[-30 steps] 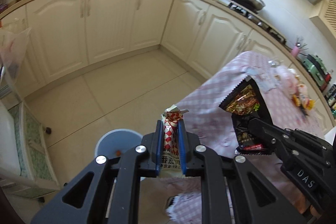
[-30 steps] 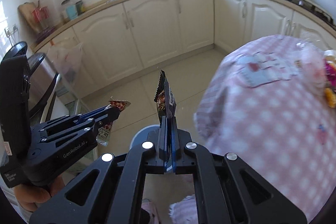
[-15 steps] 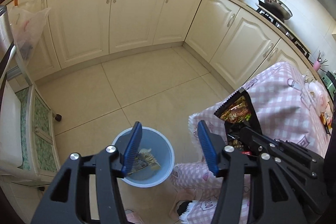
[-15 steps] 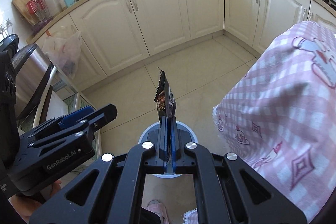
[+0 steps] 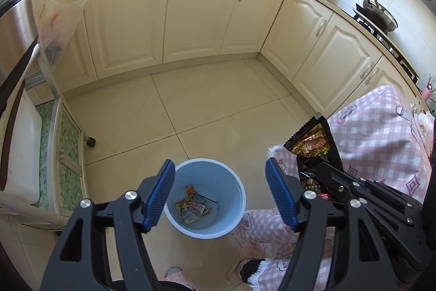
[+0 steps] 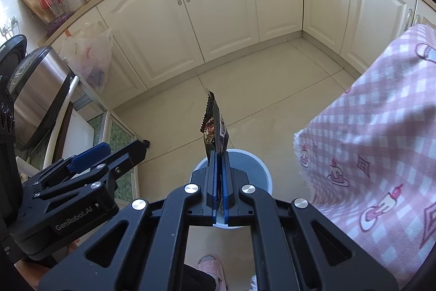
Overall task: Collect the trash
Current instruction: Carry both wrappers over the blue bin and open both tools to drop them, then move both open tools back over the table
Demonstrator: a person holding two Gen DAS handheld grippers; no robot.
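A light blue trash bin stands on the tiled floor, with a crumpled snack wrapper lying inside. My left gripper hangs open and empty right above the bin. My right gripper is shut on a dark snack wrapper that stands upright from its jaws, above the bin's rim. The dark wrapper also shows in the left wrist view, held to the right of the bin. The left gripper shows at the left of the right wrist view.
A table with a pink checked cloth stands right of the bin; its hem hangs close to the rim. A wheeled cart with a steel cooker stands at the left. Cream cabinets line the back. A slippered foot is below.
My left gripper opened and let go of its red-and-white wrapper, which now lies in the bin. Both grippers tilted downward over the bin. The right gripper kept its hold.
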